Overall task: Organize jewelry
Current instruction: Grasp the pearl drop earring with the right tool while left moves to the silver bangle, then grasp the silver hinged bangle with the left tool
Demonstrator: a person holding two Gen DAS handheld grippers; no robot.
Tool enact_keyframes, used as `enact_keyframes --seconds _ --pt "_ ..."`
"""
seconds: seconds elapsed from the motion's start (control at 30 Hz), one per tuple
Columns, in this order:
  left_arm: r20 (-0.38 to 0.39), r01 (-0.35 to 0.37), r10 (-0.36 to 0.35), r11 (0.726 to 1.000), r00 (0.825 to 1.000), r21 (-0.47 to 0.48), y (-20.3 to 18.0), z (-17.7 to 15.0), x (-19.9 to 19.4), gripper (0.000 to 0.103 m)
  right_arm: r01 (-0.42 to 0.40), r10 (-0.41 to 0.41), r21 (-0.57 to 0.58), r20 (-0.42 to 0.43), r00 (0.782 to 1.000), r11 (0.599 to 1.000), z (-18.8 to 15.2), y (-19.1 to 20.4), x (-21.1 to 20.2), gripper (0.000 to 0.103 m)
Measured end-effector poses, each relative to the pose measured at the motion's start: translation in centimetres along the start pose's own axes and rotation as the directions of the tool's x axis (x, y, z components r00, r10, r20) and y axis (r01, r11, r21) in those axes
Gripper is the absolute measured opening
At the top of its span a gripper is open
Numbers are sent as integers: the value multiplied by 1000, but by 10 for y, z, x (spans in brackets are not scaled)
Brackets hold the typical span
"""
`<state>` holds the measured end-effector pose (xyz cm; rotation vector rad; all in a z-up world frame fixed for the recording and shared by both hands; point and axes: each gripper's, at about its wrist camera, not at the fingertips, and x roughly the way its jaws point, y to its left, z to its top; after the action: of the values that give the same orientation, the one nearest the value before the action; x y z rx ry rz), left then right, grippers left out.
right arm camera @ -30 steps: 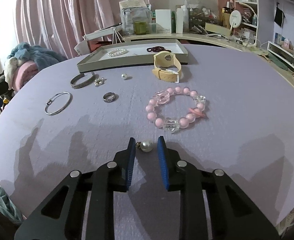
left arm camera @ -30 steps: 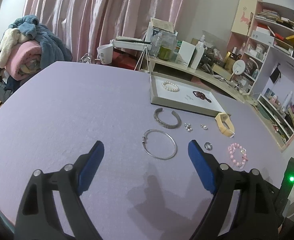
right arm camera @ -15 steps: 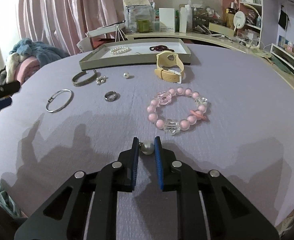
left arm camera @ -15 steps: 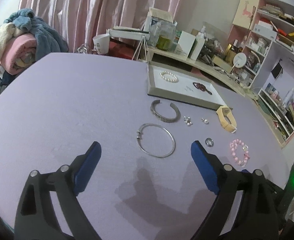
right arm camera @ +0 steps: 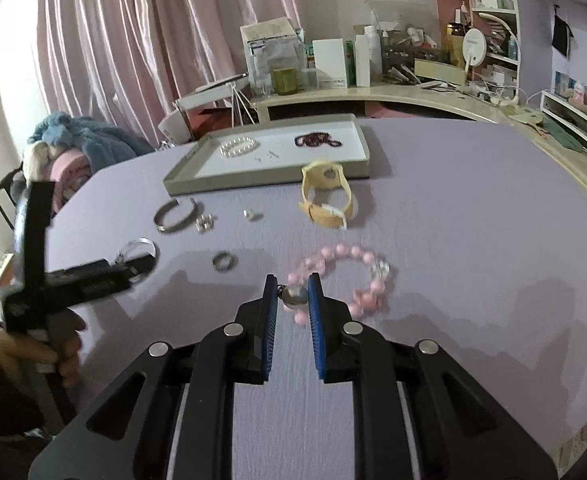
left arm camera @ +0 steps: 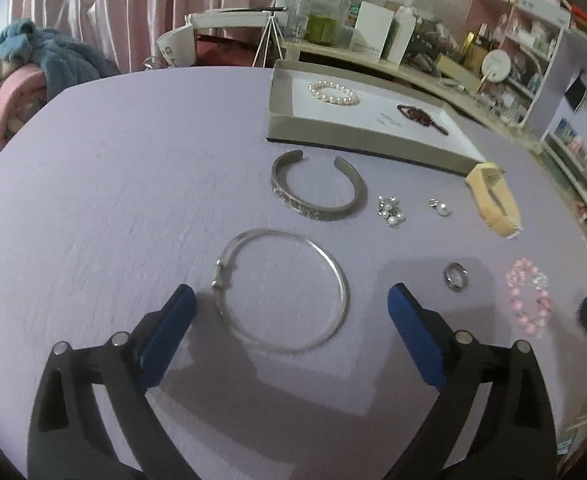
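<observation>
The pearl earring (right arm camera: 294,295), a round grey-white bead with a small dark metal cap pointing toward the left blue pad, is lying crosswise between the pads of the right claw (right arm camera: 292,300), which is pinching it narrowly above the lilac counter (right arm camera: 453,208), just before the pink bead bracelet (right arm camera: 343,276). Left of that bracelet, the left claw (left arm camera: 289,322) has just been opening and is standing wide around the thin silver bangle (left arm camera: 283,288) without touching it.
</observation>
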<state>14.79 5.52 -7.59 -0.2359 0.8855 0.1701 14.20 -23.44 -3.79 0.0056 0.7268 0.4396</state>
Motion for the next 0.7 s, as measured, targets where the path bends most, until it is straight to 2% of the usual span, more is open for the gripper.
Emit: enact_keyframes --seconds 0.2,0.43,0.57,0.7 --pt "-5 -64 64 998 998 -28 -5 11 10 98 -54 55 -53 3 998 997 32 4 2 16" --pt "-20 -112 112 994 994 -13 -11 14 16 97 -121 124 -113 14 992 986 66 21 6 16" --pt "-19 -158 158 987 987 12 -17 14 17 84 -156 159 -148 9 987 977 74 36 11 16" --pt "-12 -163 163 987 987 10 -19 15 16 77 -192 194 -172 -6 981 966 77 50 17 16"
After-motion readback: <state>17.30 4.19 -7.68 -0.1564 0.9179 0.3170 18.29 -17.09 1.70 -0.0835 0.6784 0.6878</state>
